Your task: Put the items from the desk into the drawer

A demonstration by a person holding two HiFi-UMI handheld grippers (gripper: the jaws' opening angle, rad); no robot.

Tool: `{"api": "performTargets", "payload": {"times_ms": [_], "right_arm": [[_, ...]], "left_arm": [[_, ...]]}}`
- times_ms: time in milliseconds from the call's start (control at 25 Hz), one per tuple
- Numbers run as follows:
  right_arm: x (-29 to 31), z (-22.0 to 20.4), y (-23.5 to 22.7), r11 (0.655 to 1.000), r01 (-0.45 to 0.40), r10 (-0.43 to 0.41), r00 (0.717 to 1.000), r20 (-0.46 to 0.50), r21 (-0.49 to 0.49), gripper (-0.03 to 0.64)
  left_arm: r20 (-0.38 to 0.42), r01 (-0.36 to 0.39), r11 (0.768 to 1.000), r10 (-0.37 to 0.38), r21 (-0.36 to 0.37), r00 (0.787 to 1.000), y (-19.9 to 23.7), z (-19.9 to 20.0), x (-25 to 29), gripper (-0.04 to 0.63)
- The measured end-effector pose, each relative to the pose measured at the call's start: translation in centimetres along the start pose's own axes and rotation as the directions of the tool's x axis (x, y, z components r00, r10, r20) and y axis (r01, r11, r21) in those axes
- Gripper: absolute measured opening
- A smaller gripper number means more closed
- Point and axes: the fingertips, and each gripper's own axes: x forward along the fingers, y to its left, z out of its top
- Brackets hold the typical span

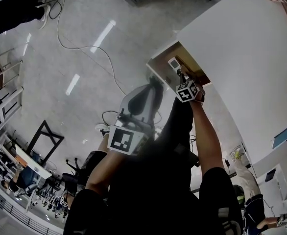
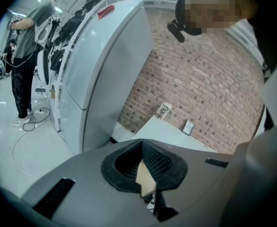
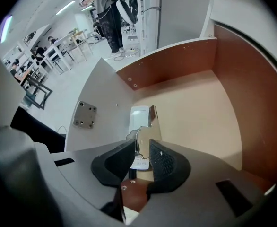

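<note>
Reaching into drawer (image 3: 195, 108) with right gripper (image 3: 141, 145) clamped on tagged item (image 3: 138, 162), for dropping beside device (image 3: 139, 117); left gripper (image 2: 142, 148) pinched shut, parked clear.

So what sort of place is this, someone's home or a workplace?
Probably a workplace, something like an open lab or shared office: rows of tables and chairs with people at them, cables trailing over a glossy floor, and a bare brick wall behind a white desk.
</note>
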Motion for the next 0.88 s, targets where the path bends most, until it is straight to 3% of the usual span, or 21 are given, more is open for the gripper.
{"api": "performTargets", "payload": {"times_ms": [160,320,520,760,880], "right_arm": [[-1.7,0.5,0.6,0.998,-0.029,0.028,1.0,0.015,0.06,0.084],[-5.8,3.0,0.8,0.987,-0.059,0.043,0.994,0.104,0.151,0.066],[-13.3,7.4,0.8,0.988,-0.079,0.05,0.976,0.212,0.13,0.046],[-23.2,14.3,-1.9,0.992,-0.092,0.048,0.915,0.4,0.091,0.034],[-29.2,17.0,-3.8,0.988,-0.088,0.011,0.862,0.507,0.128,0.026]], "left_arm": [[0.019,-0.018,1.0,0.018,-0.01,1.0,0.1,0.3,-0.9,0.0],[0.046,-0.033,0.999,0.034,-0.02,0.998,-0.1,1.0,-2.2,0.0],[0.087,-0.045,0.999,0.046,-0.017,0.995,-1.2,3.8,-4.0,-0.001],[0.179,-0.067,0.998,0.064,0.012,0.982,-2.7,7.7,-4.5,0.0],[0.214,-0.082,0.997,0.08,0.004,0.974,-3.9,9.7,-5.7,0.0]]}}
